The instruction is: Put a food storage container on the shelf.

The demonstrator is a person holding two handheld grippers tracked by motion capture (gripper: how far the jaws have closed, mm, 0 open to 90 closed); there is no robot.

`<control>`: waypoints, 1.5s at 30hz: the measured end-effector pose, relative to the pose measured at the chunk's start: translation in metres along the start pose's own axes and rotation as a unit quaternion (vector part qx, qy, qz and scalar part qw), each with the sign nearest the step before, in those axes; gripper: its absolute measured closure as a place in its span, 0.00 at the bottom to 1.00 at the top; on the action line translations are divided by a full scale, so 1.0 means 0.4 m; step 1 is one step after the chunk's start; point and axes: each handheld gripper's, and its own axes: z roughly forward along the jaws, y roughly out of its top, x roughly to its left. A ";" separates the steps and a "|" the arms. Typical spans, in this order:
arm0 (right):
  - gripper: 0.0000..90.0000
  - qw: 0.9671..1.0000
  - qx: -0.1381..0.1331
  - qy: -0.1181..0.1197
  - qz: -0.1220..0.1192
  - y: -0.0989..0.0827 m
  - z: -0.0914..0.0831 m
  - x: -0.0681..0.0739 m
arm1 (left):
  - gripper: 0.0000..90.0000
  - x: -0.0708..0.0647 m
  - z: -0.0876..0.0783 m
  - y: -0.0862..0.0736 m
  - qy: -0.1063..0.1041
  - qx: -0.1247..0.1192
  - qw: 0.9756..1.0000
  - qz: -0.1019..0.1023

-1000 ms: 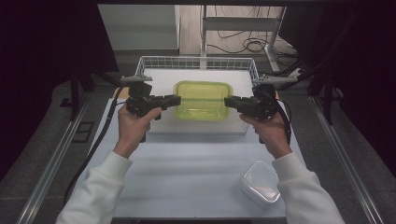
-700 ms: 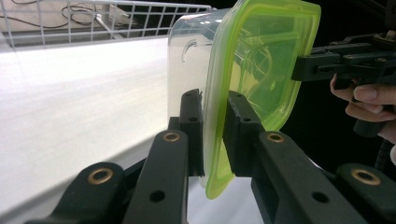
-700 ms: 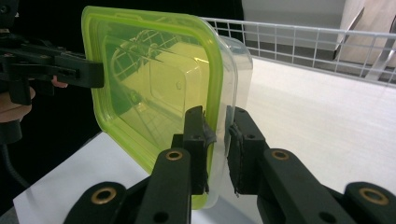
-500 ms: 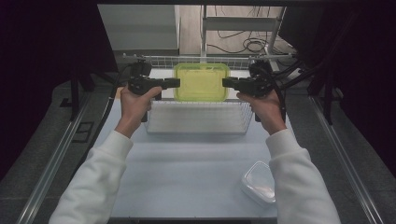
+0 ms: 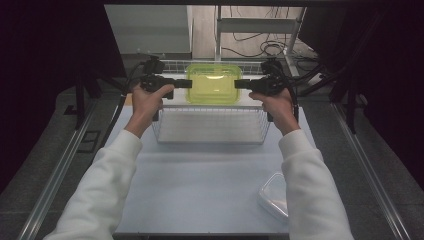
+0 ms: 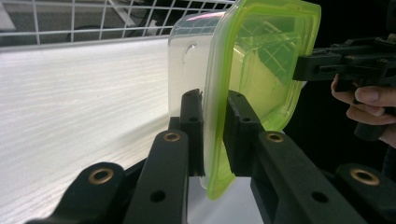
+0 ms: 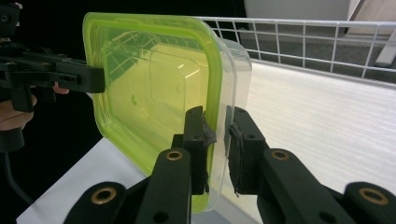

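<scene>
**A:** So what are we looking at here? We see the green-lidded container [image 5: 213, 83] held up in the air at the far end of the table [image 5: 200, 190], over the far edge of the wire basket [image 5: 212, 125].

**B:** Yep, and we've got 2 grippers on it. The left gripper [image 5: 187, 83] is clamped on the left rim of the container, the right gripper [image 5: 239, 83] on the right rim. Both point inward at each other, level with the table.

**A:** In the left gripper view we can see it pretty clearly: the 2 black jaws pinch the lime lid edge and the clear wall under it, pads pressed on both sides. Container sits tilted on edge from that camera, with the other gripper biting the opposite rim farther off.

**B:** Same story in the right gripper view. Jaws closed on the rim, 1 pad on the lid side, 1 on the clear tub side. White basket wires run behind it.

**A:** Container looks empty to us, lid on.

**B:** Agreed. Also there's a clear container [image 5: 275, 195] sitting near the right front corner of the table, partly behind the right sleeve [image 5: 310, 190], well apart from the green one.
</scene>
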 end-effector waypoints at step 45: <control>0.35 0.987 -0.079 -0.014 0.141 -0.004 0.064 -0.069 | 0.32 0.087 0.002 0.039 -0.002 -0.069 0.995 -0.076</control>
